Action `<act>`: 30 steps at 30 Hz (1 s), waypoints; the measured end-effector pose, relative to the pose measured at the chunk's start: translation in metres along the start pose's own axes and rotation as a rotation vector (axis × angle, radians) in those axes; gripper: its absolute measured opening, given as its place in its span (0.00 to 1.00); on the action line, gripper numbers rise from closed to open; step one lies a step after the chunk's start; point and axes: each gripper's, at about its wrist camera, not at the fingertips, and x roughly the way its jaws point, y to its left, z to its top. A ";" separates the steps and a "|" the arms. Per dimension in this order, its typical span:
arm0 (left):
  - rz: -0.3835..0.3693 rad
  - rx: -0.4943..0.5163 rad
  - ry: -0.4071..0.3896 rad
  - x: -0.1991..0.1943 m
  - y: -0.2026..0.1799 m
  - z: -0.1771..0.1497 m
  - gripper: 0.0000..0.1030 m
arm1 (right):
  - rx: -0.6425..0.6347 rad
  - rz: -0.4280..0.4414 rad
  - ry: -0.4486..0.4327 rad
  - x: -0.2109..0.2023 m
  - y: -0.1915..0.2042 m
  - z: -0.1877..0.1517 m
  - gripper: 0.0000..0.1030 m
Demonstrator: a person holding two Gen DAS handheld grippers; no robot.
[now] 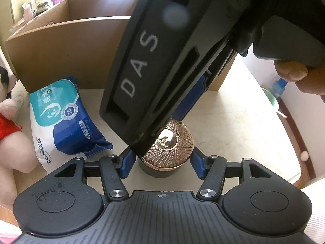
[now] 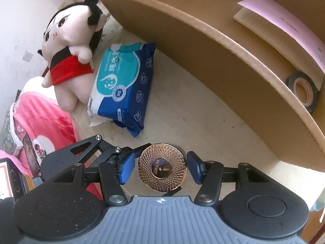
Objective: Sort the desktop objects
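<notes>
So the little dark jar (image 1: 162,168) with the rose-gold patterned lid (image 2: 162,169) is standing upright on the pale tabletop (image 1: 233,126), lid facing straight up, so its axis is running vertical. It's round, so there's no real long side to speak of.

The left gripper (image 1: 161,160) is sitting low with its blue pads on either side of the jar, spread apart with gaps showing, not squeezing anything. The right gripper (image 2: 160,167) is hovering right above, looking down at the lid, its blue fingers (image 2: 127,167) also spread wide and not touching it.

Just off to the side a blue wet-wipes pack (image 2: 124,85) is lying flat, with a plush doll (image 2: 69,46) leaning right beside it. Behind everything a cardboard box (image 2: 203,46) is holding a tape roll (image 2: 302,90) and a notepad (image 2: 282,26).
</notes>
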 end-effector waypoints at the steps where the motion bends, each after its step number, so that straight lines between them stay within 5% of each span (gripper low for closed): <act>1: -0.001 0.001 -0.002 0.000 -0.001 0.000 0.57 | -0.008 -0.006 0.003 0.000 0.002 0.000 0.58; 30: -0.018 0.016 -0.016 0.001 -0.023 -0.003 0.58 | -0.013 -0.072 0.079 0.022 0.012 0.003 0.60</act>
